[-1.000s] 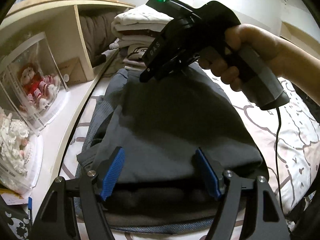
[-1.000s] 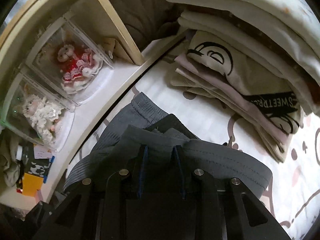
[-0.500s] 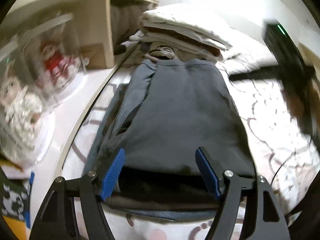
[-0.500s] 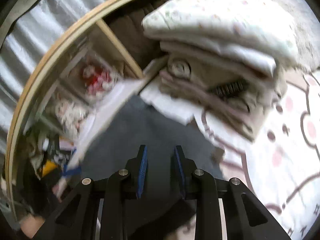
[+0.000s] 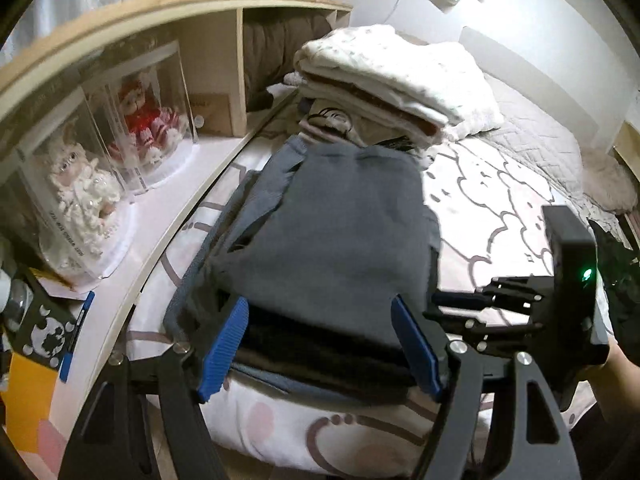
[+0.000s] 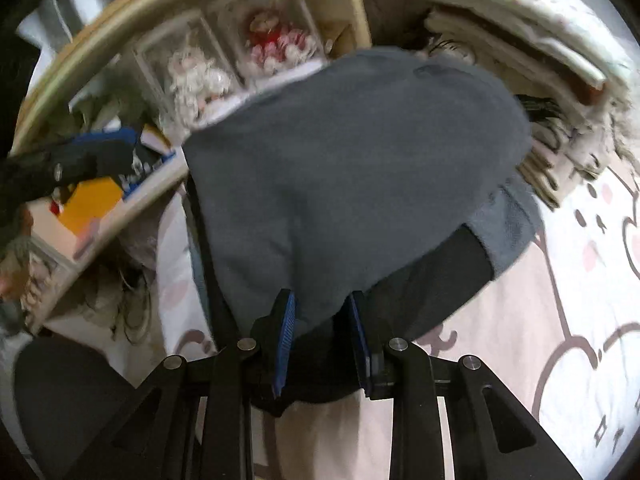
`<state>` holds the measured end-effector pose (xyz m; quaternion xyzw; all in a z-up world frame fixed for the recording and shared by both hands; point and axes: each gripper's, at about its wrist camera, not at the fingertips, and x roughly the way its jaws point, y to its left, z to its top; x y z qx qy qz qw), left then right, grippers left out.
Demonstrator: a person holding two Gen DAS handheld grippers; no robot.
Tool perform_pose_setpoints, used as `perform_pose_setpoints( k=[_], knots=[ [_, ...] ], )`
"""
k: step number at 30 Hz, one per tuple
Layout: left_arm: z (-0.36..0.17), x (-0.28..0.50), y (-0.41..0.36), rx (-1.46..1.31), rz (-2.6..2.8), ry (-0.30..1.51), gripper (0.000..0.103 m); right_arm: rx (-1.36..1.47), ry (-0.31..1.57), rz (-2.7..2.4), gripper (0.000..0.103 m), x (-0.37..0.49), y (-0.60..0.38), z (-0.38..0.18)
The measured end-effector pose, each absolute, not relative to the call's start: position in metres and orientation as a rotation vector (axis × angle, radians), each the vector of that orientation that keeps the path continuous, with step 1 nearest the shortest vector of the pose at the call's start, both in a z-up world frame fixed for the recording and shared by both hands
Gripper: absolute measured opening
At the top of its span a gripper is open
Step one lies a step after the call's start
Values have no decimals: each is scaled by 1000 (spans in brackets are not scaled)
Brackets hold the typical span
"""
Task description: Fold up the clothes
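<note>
The grey garment (image 5: pixel 332 240) is lying on the bed (image 5: pixel 500 216) as a long folded bundle, its far end touching the stack of folded clothes (image 5: pixel 384 80) and its near end showing several layers. I am holding my left gripper (image 5: pixel 320 344) with its blue pads wide apart, straddling that near end and closing on nothing. My right gripper (image 6: pixel 322 340) is coming in at the bundle's right side with its pads partly closed; the cloth is bulging up between them, but I cannot tell whether they are pinching it.

I judge a fold along the length to be in hand, or else the finished bundle is being squared up; the layers fit either. Any next move calls for a firm hold through all the layers, so that they do not slide apart. The doll cases (image 5: pixel 120 128) are sitting on the shelf (image 5: pixel 208 160) alongside.
</note>
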<state>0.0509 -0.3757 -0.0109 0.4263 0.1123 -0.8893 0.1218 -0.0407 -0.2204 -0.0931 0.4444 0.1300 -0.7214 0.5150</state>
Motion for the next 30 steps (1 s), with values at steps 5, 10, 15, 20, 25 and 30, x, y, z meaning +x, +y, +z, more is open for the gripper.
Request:
perform_pose_setpoints(
  k=[5, 10, 15, 20, 25, 30],
  knots=[
    [4, 64, -343, 1191, -2603, 301, 95, 958, 281, -1875, 28, -31, -186, -57],
    [13, 74, -311, 1150, -2623, 311, 95, 881, 264, -1987, 84, -11, -156, -35],
    [18, 81, -281, 1117, -2635, 344, 95, 839, 281, -2060, 84, 9, -121, -19],
    [15, 83, -249, 1081, -2659, 320, 95, 827, 266, -2184, 86, 17, -75, -16],
    [12, 81, -223, 1063, -2678, 325, 95, 845, 254, -2271, 100, 18, -31, -17],
    [13, 79, -198, 1025, -2690, 300, 95, 842, 261, -2379, 100, 18, 20, -9]
  ],
)
